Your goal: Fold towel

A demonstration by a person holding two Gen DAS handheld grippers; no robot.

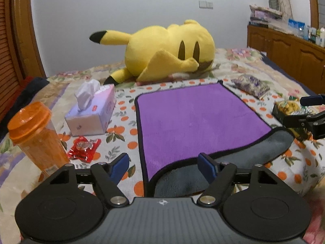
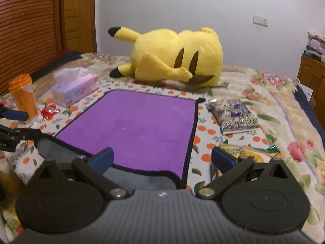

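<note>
A purple towel point(image 1: 195, 120) with a black hem and grey underside lies on the bed. Its near edge is folded over, so a grey band point(image 1: 262, 148) shows. It also shows in the right wrist view point(image 2: 140, 126). My left gripper point(image 1: 165, 165) is open and empty, its blue pads either side of the towel's near left corner. My right gripper point(image 2: 162, 159) is open and empty over the towel's near right corner. Each gripper shows at the edge of the other's view.
A yellow plush toy point(image 1: 168, 48) lies behind the towel. A tissue box point(image 1: 92, 111), an orange cup point(image 1: 36, 136) and a red wrapper point(image 1: 83, 148) sit to the left. A purple packet point(image 2: 235, 116) and a yellow-green packet point(image 2: 245, 154) sit to the right. A wooden cabinet point(image 1: 290, 50) stands far right.
</note>
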